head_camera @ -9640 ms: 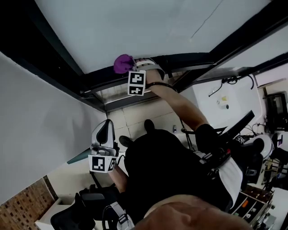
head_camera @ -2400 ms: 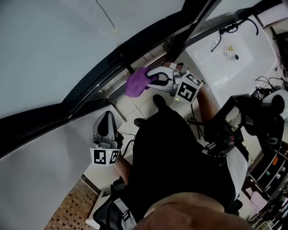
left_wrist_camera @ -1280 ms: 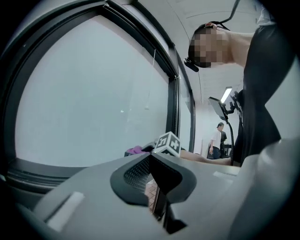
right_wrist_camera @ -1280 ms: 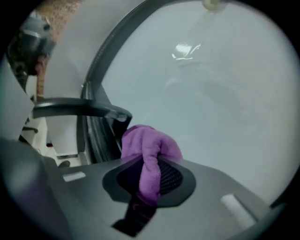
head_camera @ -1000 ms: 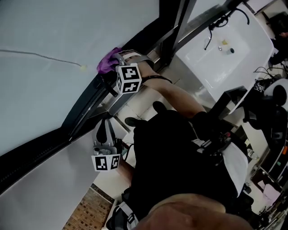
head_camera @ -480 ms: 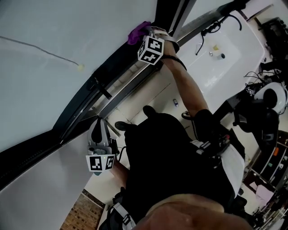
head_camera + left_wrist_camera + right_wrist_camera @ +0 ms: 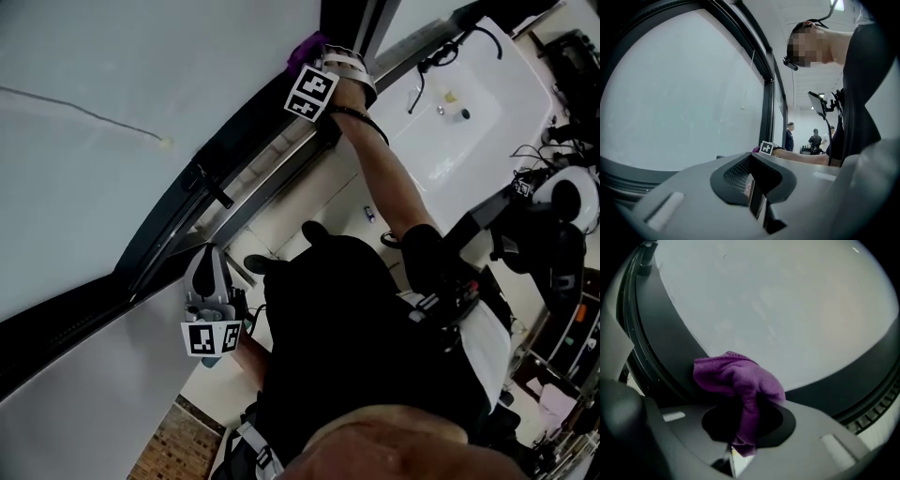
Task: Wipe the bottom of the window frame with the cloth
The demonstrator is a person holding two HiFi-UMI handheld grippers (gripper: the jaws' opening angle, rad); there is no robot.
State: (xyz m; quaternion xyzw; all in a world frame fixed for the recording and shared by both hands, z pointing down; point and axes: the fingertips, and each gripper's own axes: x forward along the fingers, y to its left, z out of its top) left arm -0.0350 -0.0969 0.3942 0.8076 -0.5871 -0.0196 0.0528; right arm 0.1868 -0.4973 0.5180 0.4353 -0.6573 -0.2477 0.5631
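head view: the right gripper [image 7: 322, 58] is reaching out on an extended forearm [image 7: 386, 180] to the far end of the dark window frame [image 7: 164, 230], beside its upright post [image 7: 349, 19]. its marker cube [image 7: 311, 92] is facing the camera. the purple cloth [image 7: 306, 47] is bunching at the gripper's tip, against the frame at the foot of the pale glass pane [image 7: 141, 66]. the left gripper [image 7: 209, 274] is hanging low beside the person's dark torso [image 7: 356, 347], well apart from the cloth, its tip pointing toward the frame.

right gripper view: the jaws of the right gripper [image 7: 736, 456] are clamping one end of the cloth [image 7: 738, 378]; the rest is folding forward over the gripper body and pressing on the frame [image 7: 670, 338] just below the glass [image 7: 787, 296].

left gripper view: the jaws of the left gripper [image 7: 757, 204] are pressing together with nothing between them. the frame [image 7: 766, 101] is running away toward the far marker cube [image 7: 766, 148], where a sliver of purple cloth [image 7: 755, 150] is showing. several people [image 7: 790, 137] are standing in the background.
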